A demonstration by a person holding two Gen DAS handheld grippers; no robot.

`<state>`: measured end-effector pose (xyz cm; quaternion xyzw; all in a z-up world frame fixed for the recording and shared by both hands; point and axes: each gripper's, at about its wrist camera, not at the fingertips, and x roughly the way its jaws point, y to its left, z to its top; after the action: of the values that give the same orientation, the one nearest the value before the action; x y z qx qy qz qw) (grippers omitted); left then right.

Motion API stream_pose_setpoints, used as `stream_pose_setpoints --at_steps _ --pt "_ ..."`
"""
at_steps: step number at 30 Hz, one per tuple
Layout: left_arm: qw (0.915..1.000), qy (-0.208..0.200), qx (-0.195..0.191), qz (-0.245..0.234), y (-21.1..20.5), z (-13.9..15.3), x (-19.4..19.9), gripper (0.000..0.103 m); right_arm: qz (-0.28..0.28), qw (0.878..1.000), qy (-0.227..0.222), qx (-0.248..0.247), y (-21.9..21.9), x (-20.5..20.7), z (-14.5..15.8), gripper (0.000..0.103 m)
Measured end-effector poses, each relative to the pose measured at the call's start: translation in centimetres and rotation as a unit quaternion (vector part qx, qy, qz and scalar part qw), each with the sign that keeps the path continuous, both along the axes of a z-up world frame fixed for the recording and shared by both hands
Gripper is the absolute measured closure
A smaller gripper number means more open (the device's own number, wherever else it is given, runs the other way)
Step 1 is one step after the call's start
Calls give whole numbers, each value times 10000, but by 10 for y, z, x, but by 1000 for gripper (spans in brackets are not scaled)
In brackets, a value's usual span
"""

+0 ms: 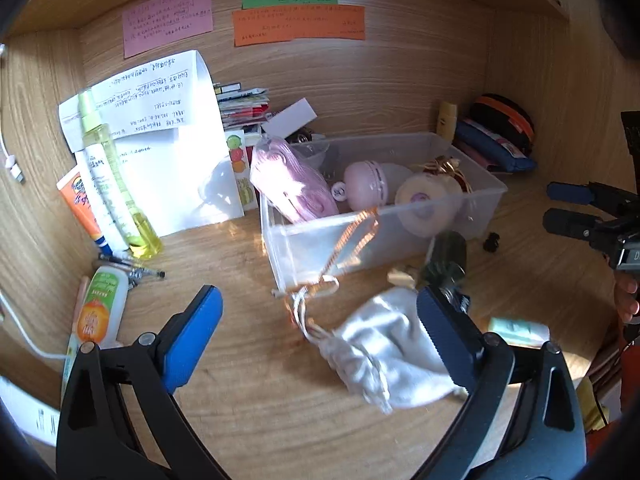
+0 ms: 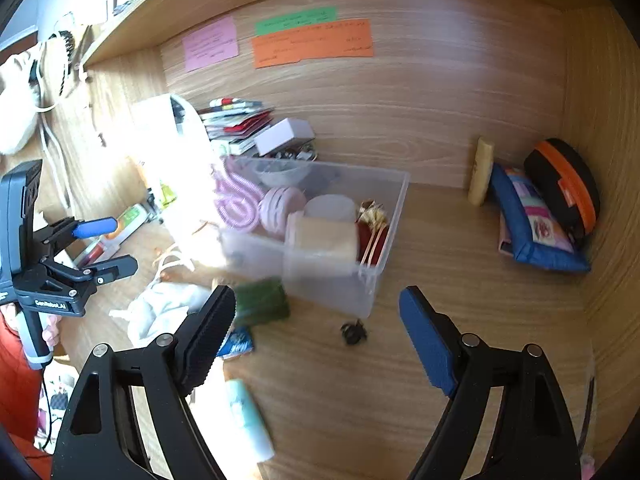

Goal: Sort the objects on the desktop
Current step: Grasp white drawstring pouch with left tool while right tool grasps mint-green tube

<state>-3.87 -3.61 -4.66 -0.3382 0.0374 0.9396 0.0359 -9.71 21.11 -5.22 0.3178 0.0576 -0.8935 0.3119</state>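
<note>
Left tool (image 1: 320, 332) spread wide, empty, above white pouch (image 1: 392, 344) lying on surface (image 1: 248, 392). Right tool (image 2: 316, 332) also spread, empty, over black clip (image 2: 354, 333). Clear bin (image 1: 400, 224) behind pouch, holding pink items. Green packet (image 2: 262, 302) just before bin.

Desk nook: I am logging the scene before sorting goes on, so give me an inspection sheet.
Surface: wooden desk, sunlit at left.
Job's things: clear bin part filled; white drawstring pouch, green packet, small black clip loose in front.
Clutter: bottles and tubes, papers, stacked books.
Grippers: left gripper open over the pouch; right gripper open, empty.
Cables: white cable at left wall.
Surroundings: sticky notes on back panel.
</note>
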Motion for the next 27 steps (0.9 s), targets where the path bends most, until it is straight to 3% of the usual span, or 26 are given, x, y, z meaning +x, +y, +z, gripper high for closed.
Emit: stream_pose_setpoints --at_steps 9,16,21,27 --pt "9994 -96 -7 -331 33 -16 31 4 345 9985 -18 421 -3 38 -30 21" --pt "9977 -224 192 -609 64 -27 23 4 453 9971 -92 604 -6 50 -40 21" --pt "9968 -354 -386 -611 71 -44 9 4 531 9966 -151 618 -10 54 -44 21" --pt "9965 -594 -445 -389 40 -53 5 4 659 9953 -167 684 -14 58 -49 21"
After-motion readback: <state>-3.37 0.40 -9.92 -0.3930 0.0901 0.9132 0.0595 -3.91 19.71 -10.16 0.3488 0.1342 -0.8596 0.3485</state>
